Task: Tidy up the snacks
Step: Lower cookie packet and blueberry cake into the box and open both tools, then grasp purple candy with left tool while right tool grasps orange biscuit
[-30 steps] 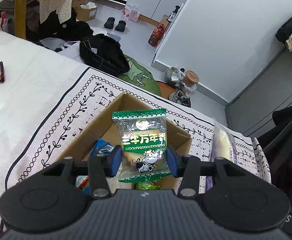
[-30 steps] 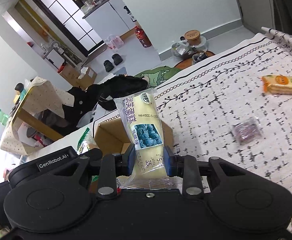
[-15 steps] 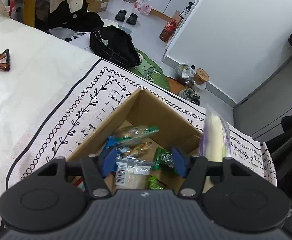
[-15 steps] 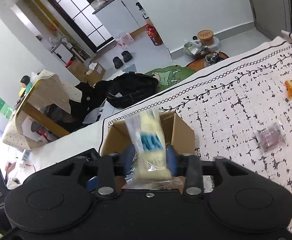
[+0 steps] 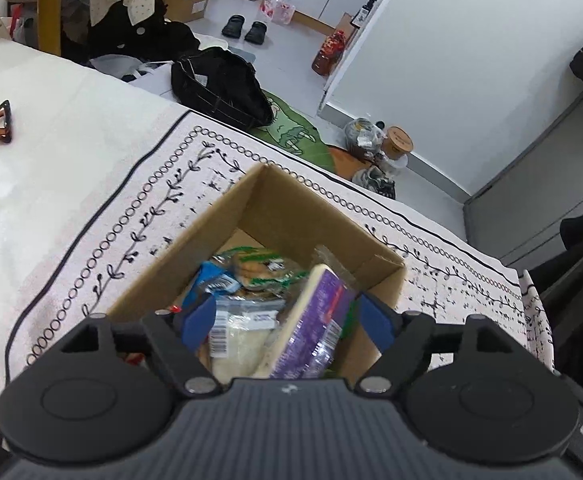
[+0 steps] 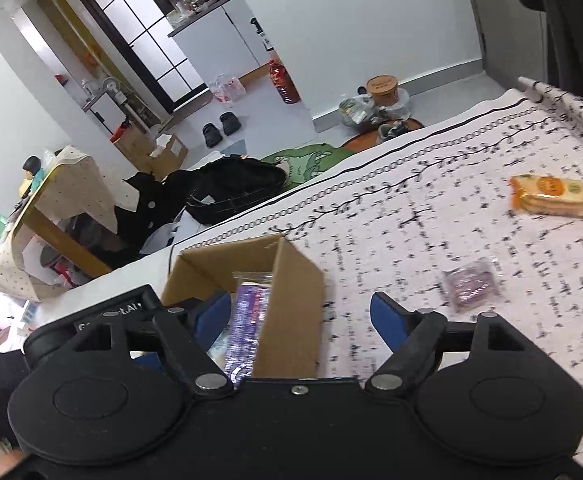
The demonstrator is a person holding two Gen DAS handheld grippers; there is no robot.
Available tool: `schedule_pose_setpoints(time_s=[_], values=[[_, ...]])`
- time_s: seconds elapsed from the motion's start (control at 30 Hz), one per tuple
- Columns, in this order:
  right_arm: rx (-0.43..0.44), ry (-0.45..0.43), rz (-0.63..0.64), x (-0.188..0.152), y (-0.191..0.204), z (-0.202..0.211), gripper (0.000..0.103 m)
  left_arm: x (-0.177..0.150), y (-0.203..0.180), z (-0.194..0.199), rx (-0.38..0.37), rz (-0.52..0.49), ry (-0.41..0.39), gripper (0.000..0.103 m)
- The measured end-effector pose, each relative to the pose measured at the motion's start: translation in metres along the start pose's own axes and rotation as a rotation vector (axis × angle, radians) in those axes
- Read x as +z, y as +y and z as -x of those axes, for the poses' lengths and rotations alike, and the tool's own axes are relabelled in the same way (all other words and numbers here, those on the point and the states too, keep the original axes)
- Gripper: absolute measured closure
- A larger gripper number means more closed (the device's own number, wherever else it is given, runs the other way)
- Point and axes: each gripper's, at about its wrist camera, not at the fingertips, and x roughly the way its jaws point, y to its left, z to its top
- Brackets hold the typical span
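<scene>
Both grippers hung over the cardboard box (image 5: 323,236), jaws opening. Left gripper (image 5: 287,322): pads wide apart, gripping nothing; the purple-wrapped snack (image 5: 319,328) leaned tilted inside the box between them, apart from both pads, beside a clear packet with a barcode (image 5: 235,328) and, farther in, a green-trimmed biscuit pack (image 5: 259,270). Right gripper (image 6: 297,316): pads spread, empty, straddling the box's right wall. Beyond the box on the patterned cloth (image 6: 411,216) lay a small purple packet (image 6: 471,286) near it, and an orange packet (image 6: 551,196) well apart.
</scene>
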Motion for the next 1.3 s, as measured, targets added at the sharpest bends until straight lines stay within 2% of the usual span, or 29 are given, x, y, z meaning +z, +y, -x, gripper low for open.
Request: schedule_pose_setpoints(time_s=[0.1, 0.23, 0.53, 0.73, 0.9, 1.3], values=[[-0.013, -0.011, -0.003, 0.000, -0.010, 0.009, 0.022, -0.005, -0.008, 0.002, -0.014, -0.014, 0.000, 0.024], [-0.028, -0.024, 0.000, 0.001, -0.024, 0.020, 0.017, -0.011, -0.018, 0.004, -0.021, -0.042, 0.016, 0.015], [-0.066, -0.059, 0.017, 0.001, -0.060, 0.045, 0.001, -0.026, -0.046, 0.013, -0.056, -0.116, -0.001, 0.009], [-0.087, -0.072, 0.023, 0.001, -0.088, 0.056, 0.001, -0.039, -0.069, 0.017, -0.078, -0.187, -0.011, 0.006], [-0.099, -0.080, -0.008, 0.004, -0.117, 0.061, 0.001, -0.048, -0.090, 0.012, -0.078, -0.246, 0.014, 0.006], [-0.103, -0.102, -0.083, 0.018, -0.168, 0.061, 0.001, -0.067, -0.136, 0.003, -0.087, -0.307, 0.054, 0.006]])
